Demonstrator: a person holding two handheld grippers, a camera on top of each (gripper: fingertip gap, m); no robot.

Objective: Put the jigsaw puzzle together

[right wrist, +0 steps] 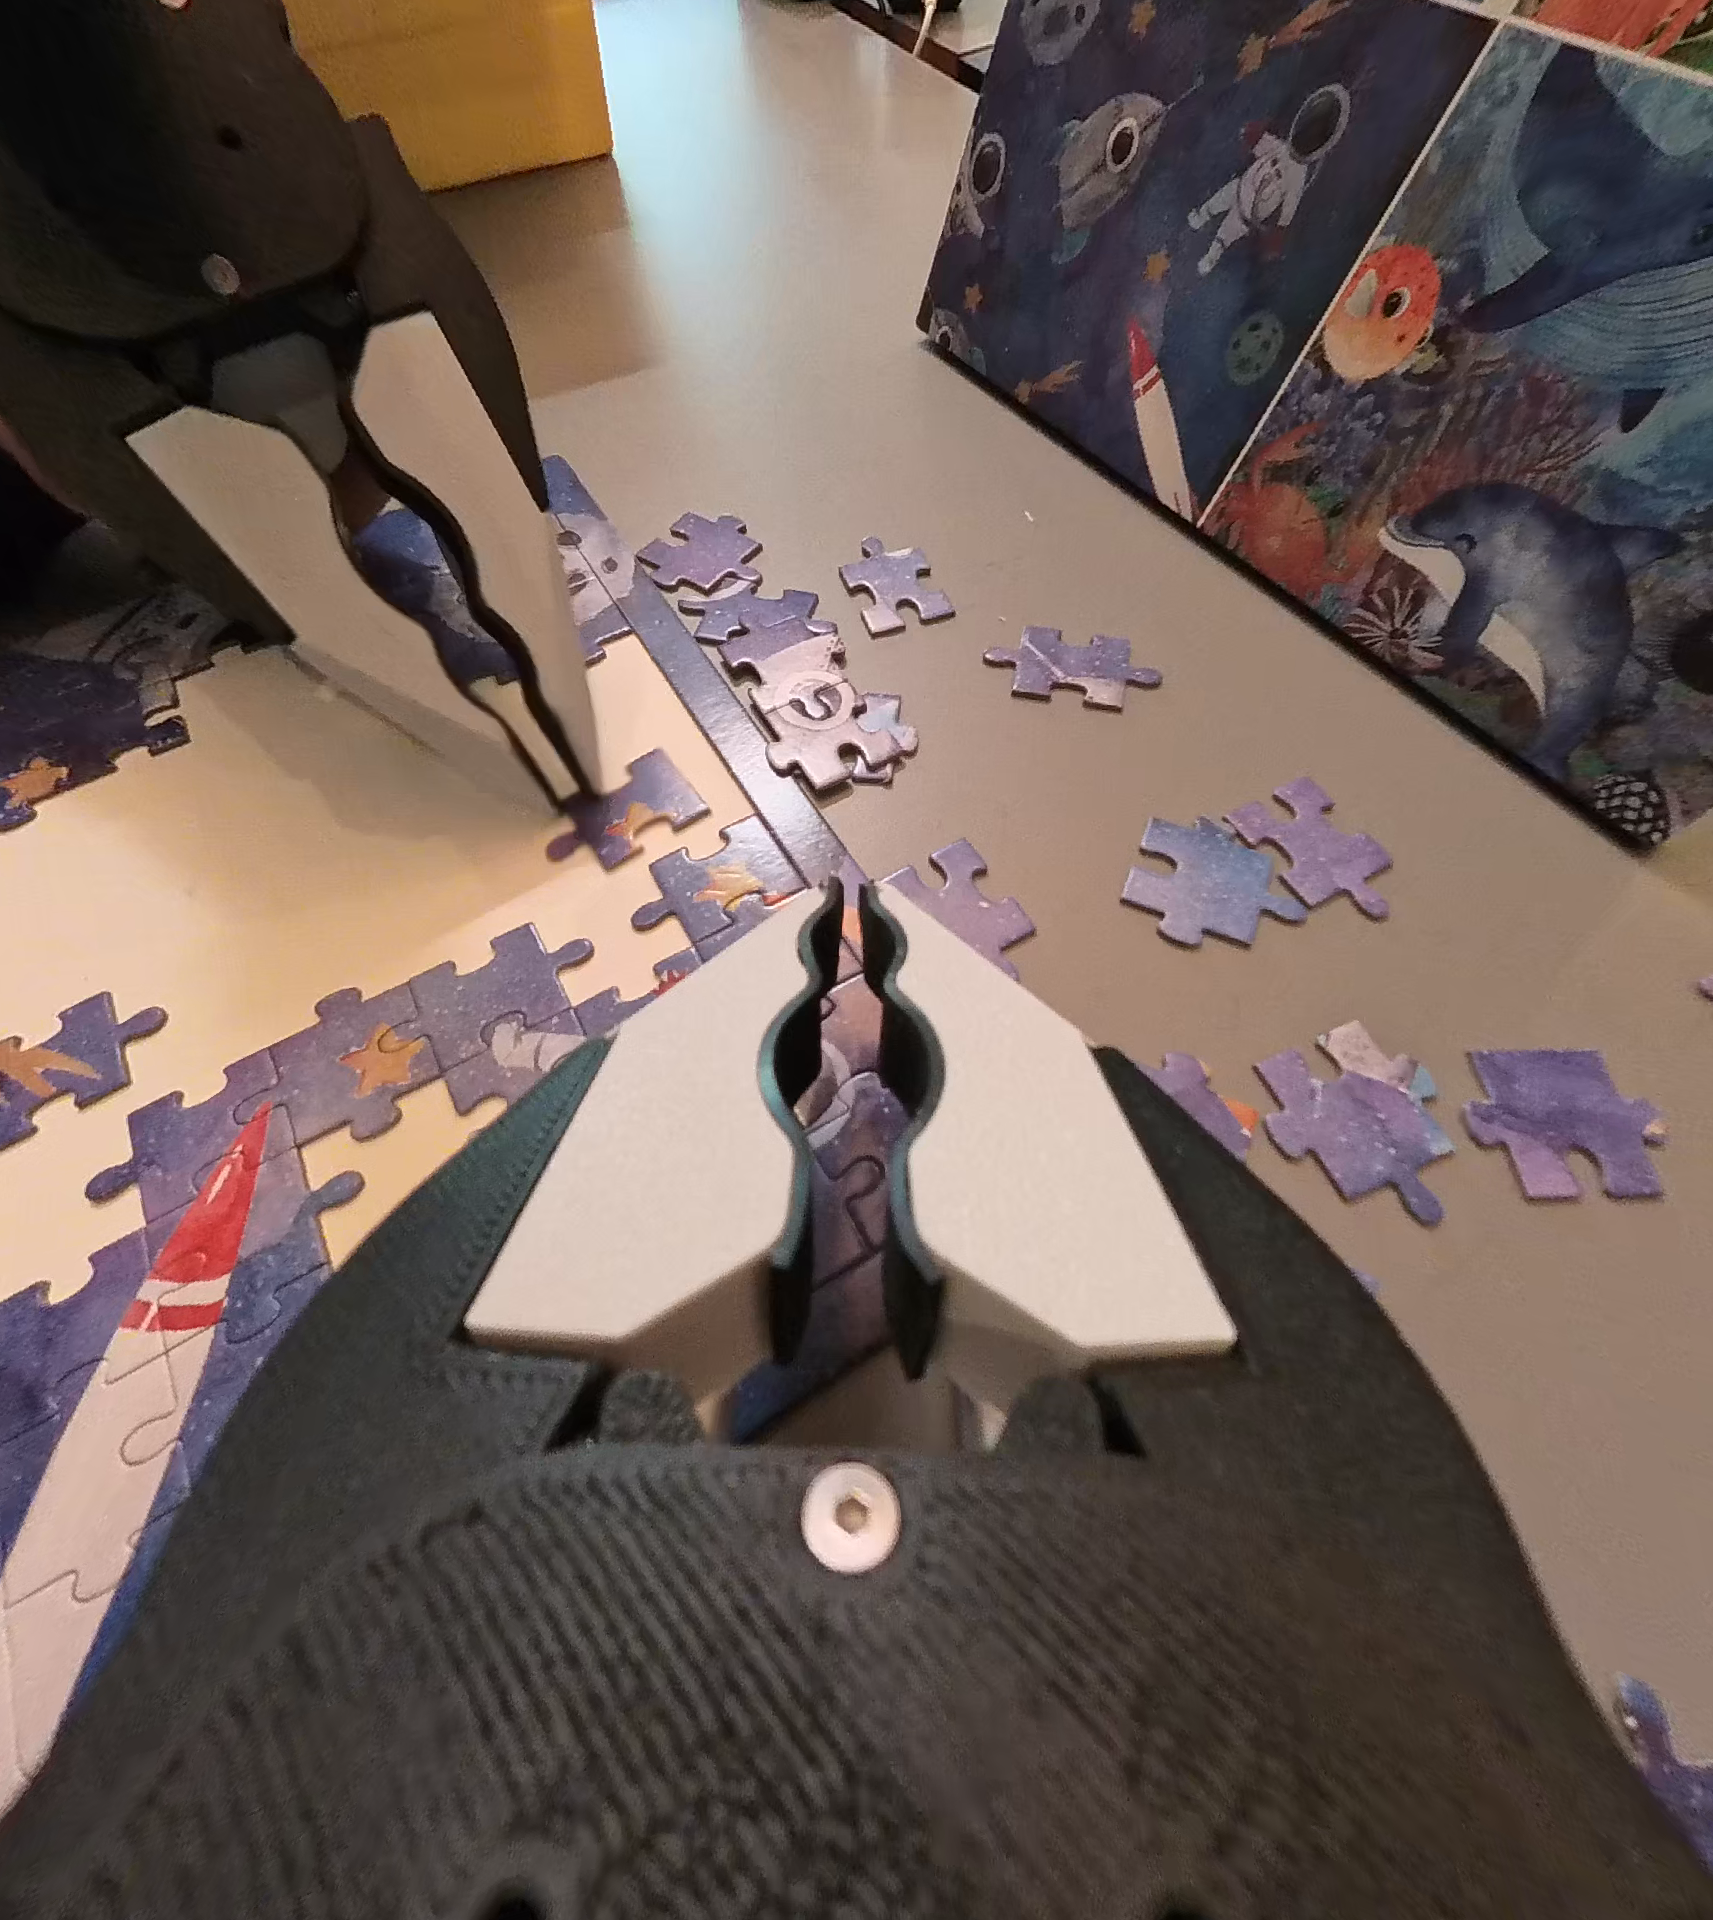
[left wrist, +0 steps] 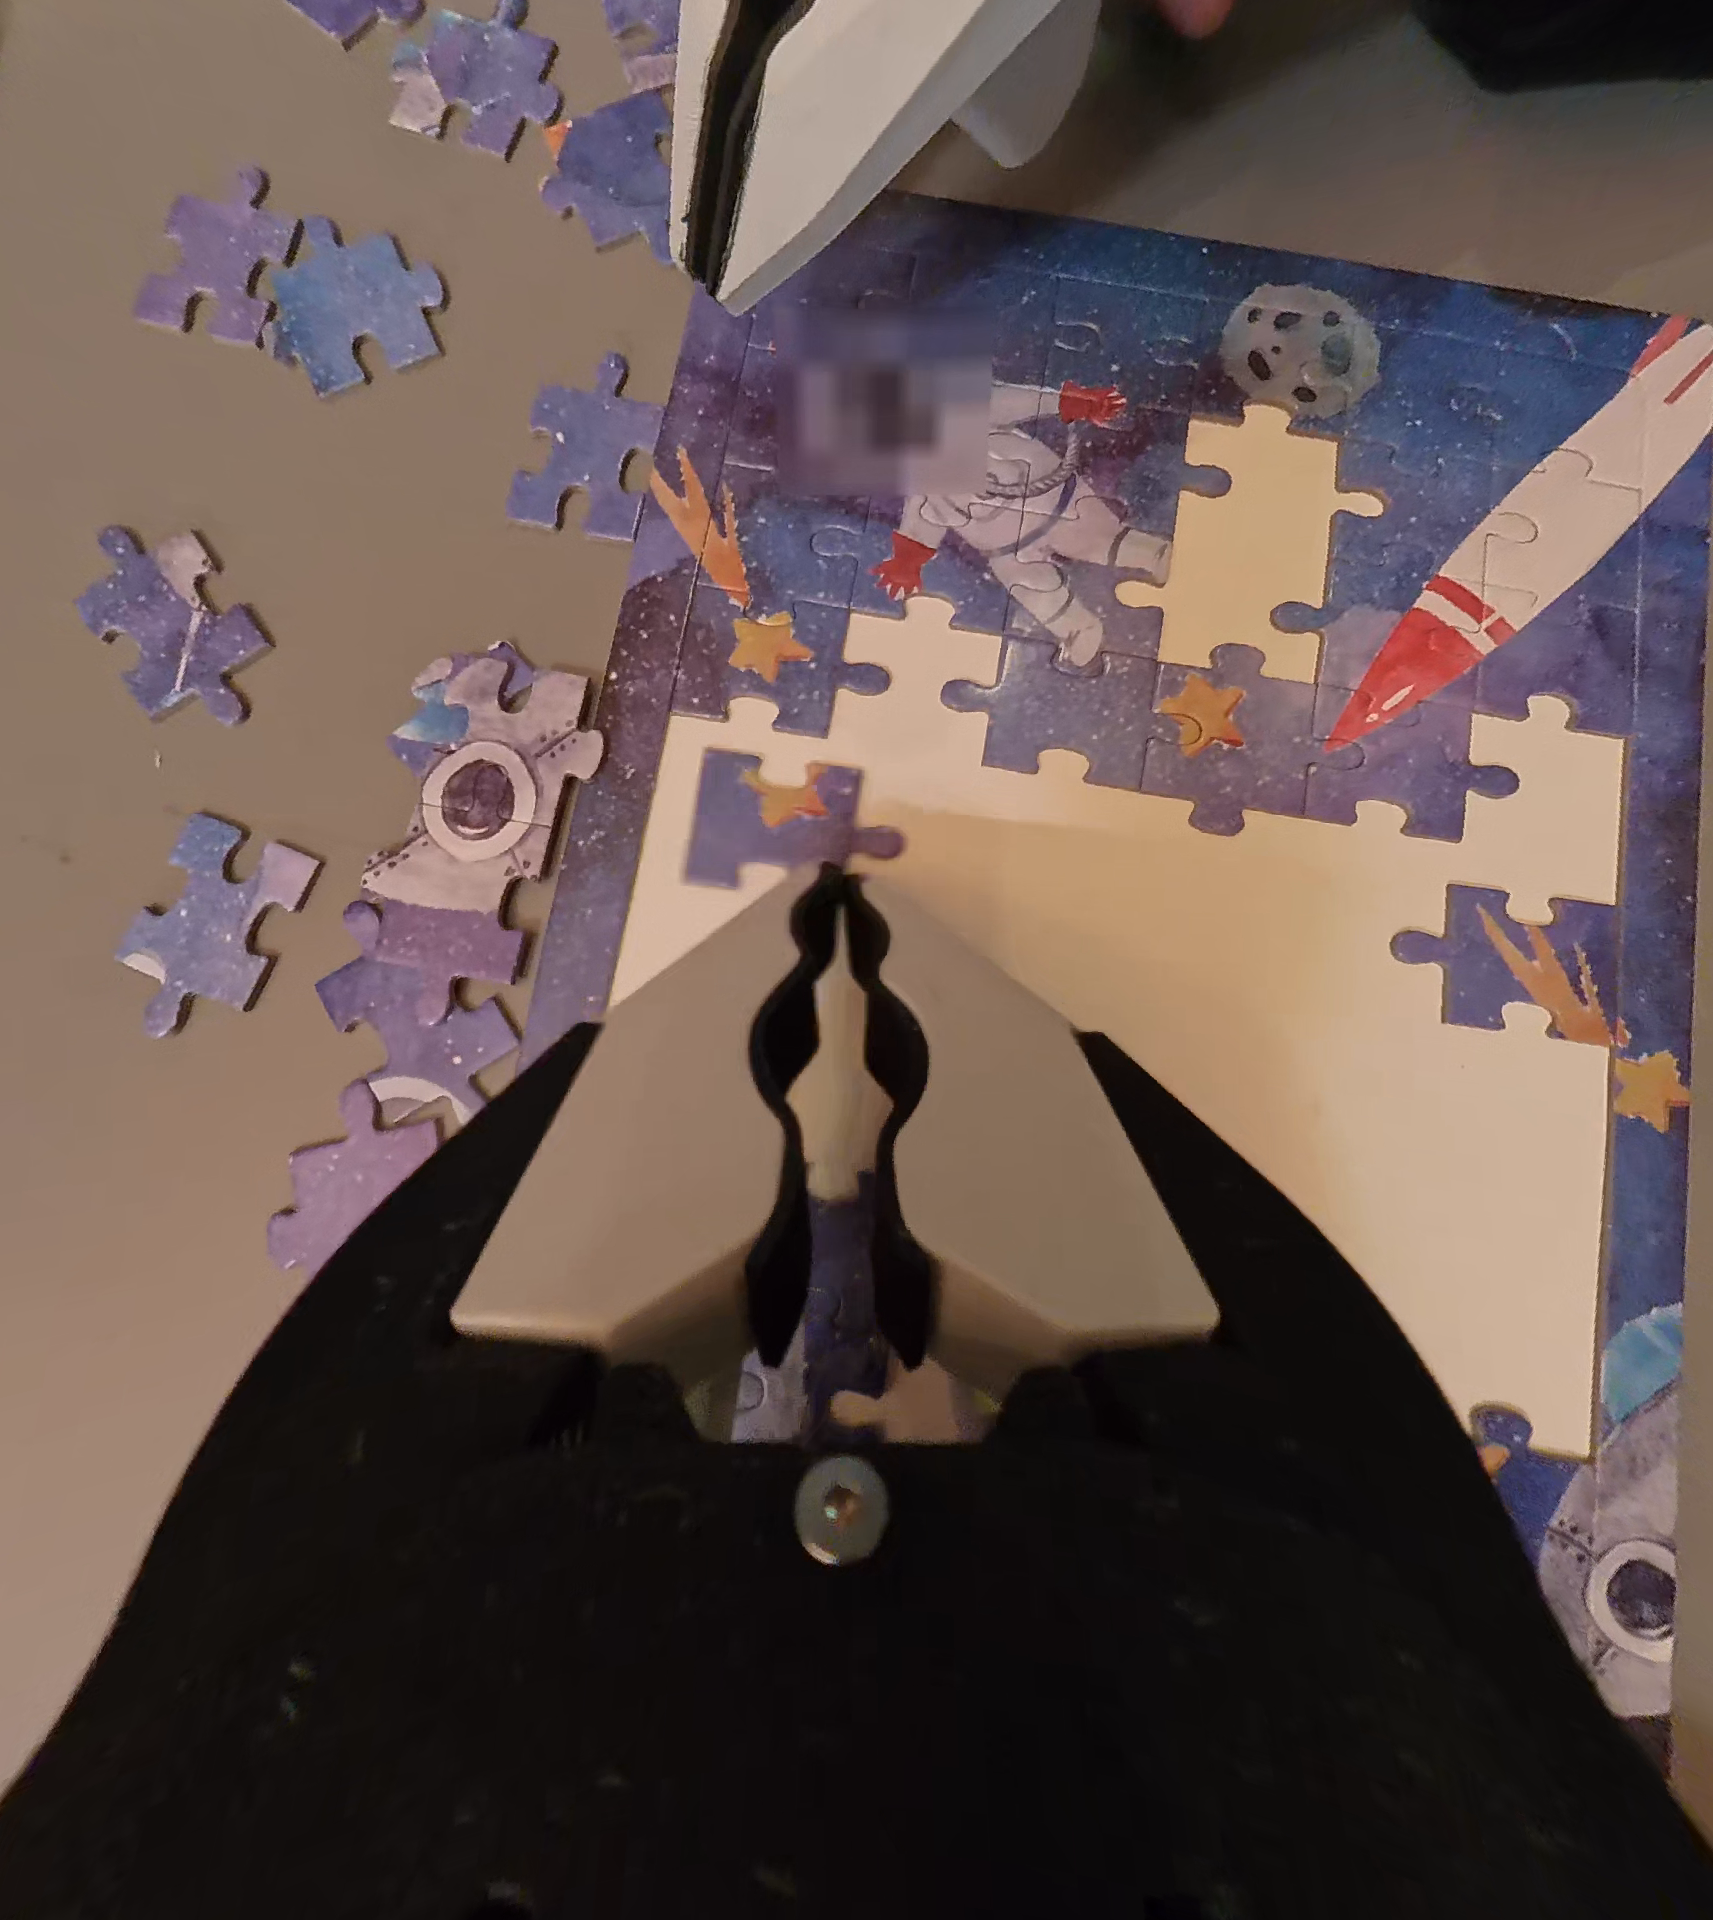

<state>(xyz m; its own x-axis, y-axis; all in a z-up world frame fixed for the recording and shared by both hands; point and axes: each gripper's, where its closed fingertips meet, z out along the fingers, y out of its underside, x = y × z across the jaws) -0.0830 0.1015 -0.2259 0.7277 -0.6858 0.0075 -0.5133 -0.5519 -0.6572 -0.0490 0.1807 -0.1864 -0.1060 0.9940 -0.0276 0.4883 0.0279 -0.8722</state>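
A space-themed jigsaw lies in a tray [left wrist: 1652, 1039], partly filled, with a bare cream base. My left gripper [left wrist: 836, 883] is shut. Its tips rest on the near edge of a loose blue piece with an orange star [left wrist: 779, 821], which lies flat on the cream base. The right wrist view shows the same: the left gripper [right wrist: 571, 795] stands tip-down on that piece [right wrist: 639, 810]. My right gripper [right wrist: 850, 904] is shut with nothing seen between its pads. It hovers over the tray's corner beside a loose purple piece [right wrist: 966, 914]. It also shows in the left wrist view [left wrist: 717, 281].
Several loose purple and blue pieces [left wrist: 353, 301] lie on the grey table left of the tray, also seen in the right wrist view [right wrist: 1216, 873]. A picture-covered puzzle box [right wrist: 1454, 416] stands at the back right. A yellow object [right wrist: 478, 83] is at the far back. The grippers' ends are close to 10 cm from one another.
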